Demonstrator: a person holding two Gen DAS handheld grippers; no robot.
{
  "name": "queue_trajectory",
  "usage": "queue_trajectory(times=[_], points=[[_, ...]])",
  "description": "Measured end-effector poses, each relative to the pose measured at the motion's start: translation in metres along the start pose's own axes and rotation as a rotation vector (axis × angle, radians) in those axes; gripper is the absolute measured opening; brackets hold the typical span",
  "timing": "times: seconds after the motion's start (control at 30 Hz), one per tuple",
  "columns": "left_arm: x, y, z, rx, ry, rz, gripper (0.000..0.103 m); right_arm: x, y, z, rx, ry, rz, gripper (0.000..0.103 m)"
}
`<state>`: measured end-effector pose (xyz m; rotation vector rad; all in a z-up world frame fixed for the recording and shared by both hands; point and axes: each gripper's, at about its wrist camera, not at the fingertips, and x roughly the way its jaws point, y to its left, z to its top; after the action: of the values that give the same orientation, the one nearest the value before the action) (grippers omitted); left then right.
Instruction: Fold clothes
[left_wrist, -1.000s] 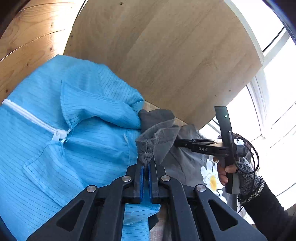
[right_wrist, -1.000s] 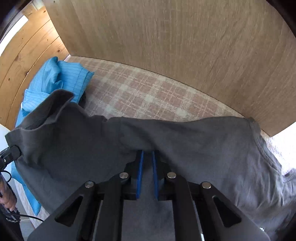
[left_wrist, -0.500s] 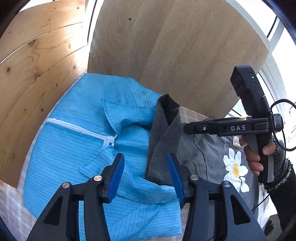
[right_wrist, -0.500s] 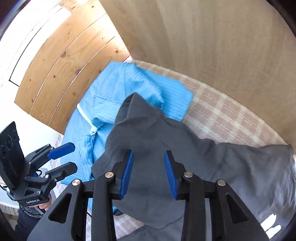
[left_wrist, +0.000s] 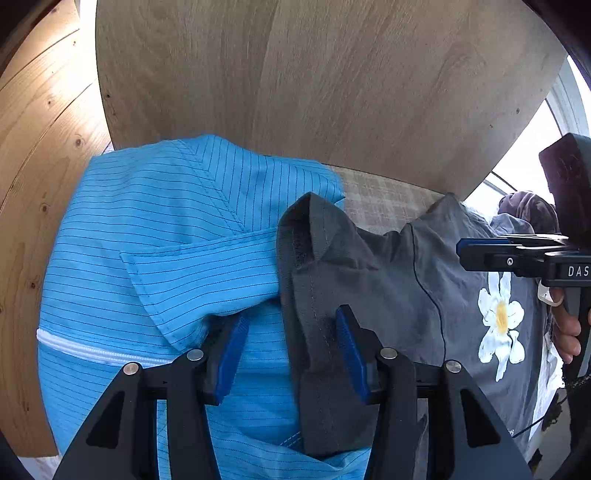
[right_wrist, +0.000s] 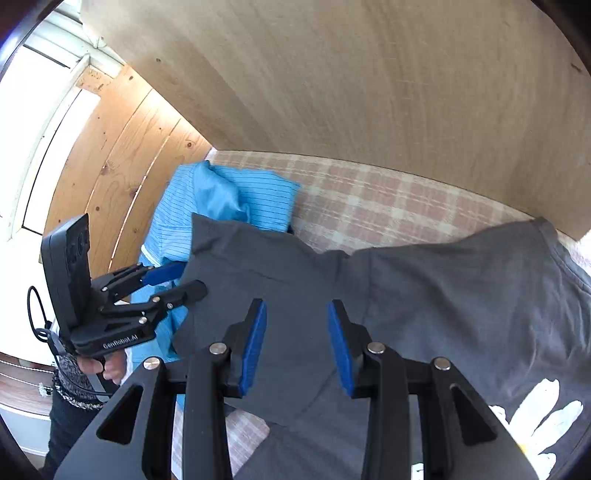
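Both grippers' jaws gape empty over the grey T-shirt (right_wrist: 424, 288), lying crosswise.

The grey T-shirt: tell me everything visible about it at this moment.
The grey T-shirt is a soft, matte knit with stitched hems and a white daisy print with a yellow centre. It lies spread but rumpled on the plaid cover, one edge folded over and resting on the blue striped garment. The left gripper and right gripper are both open, their blue pads straddling the cloth without clamping it.
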<state>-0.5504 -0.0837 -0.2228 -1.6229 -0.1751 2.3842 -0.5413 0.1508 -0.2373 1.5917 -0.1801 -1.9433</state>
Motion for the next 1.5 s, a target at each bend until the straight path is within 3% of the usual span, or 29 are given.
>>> queue_trajectory(times=[0.1, 0.17, 0.27, 0.53, 0.67, 0.83, 0.93, 1.03, 1.1, 1.2, 1.3, 1.37, 1.43, 1.5], points=[[0.006, -0.002, 0.002, 0.004, 0.023, 0.002, 0.037, 0.003, -0.019, -0.004, 0.029, 0.013, -0.017, 0.034], [0.004, -0.003, 0.004, 0.007, 0.015, -0.019, 0.01, 0.005, -0.031, -0.002, 0.057, 0.007, -0.009, 0.034], [-0.009, -0.01, 0.008, 0.023, -0.016, -0.075, 0.003, 0.017, -0.032, 0.009, 0.035, 0.008, -0.048, 0.034], [-0.046, -0.049, 0.019, 0.087, -0.056, -0.212, 0.003, 0.055, -0.032, 0.028, 0.004, 0.052, -0.123, 0.034], [-0.052, -0.07, 0.017, 0.112, -0.061, -0.247, 0.003, 0.026, -0.032, 0.022, 0.073, 0.045, 0.012, 0.034], [-0.048, -0.106, 0.004, 0.144, -0.055, -0.31, 0.003, -0.041, -0.013, 0.014, 0.053, -0.017, 0.096, 0.034], [-0.036, -0.137, -0.001, 0.151, -0.059, -0.332, 0.003, -0.071, -0.007, 0.015, 0.012, -0.05, 0.034, 0.036], [-0.005, -0.171, -0.009, 0.114, -0.039, -0.365, 0.003, -0.091, -0.02, 0.013, -0.003, -0.081, -0.092, 0.036], [0.02, -0.193, -0.016, 0.075, -0.014, -0.392, 0.009, -0.096, -0.041, 0.01, 0.023, -0.079, -0.122, 0.036], [0.022, -0.203, -0.039, 0.074, 0.0, -0.404, 0.01, -0.092, -0.077, 0.003, 0.078, -0.068, -0.157, 0.036], [0.025, -0.213, -0.061, 0.072, 0.015, -0.415, 0.01, -0.074, -0.093, -0.01, 0.076, -0.005, -0.127, 0.036], [0.023, -0.216, -0.078, 0.074, 0.015, -0.41, 0.024, -0.059, -0.097, -0.02, 0.048, 0.033, -0.113, 0.036], [0.0, -0.193, -0.105, 0.085, -0.022, -0.324, 0.038, -0.042, -0.097, -0.027, 0.01, 0.065, -0.113, 0.036], [0.002, -0.184, -0.112, 0.069, -0.012, -0.304, 0.038, -0.028, -0.097, -0.031, -0.027, 0.086, -0.13, 0.036]])
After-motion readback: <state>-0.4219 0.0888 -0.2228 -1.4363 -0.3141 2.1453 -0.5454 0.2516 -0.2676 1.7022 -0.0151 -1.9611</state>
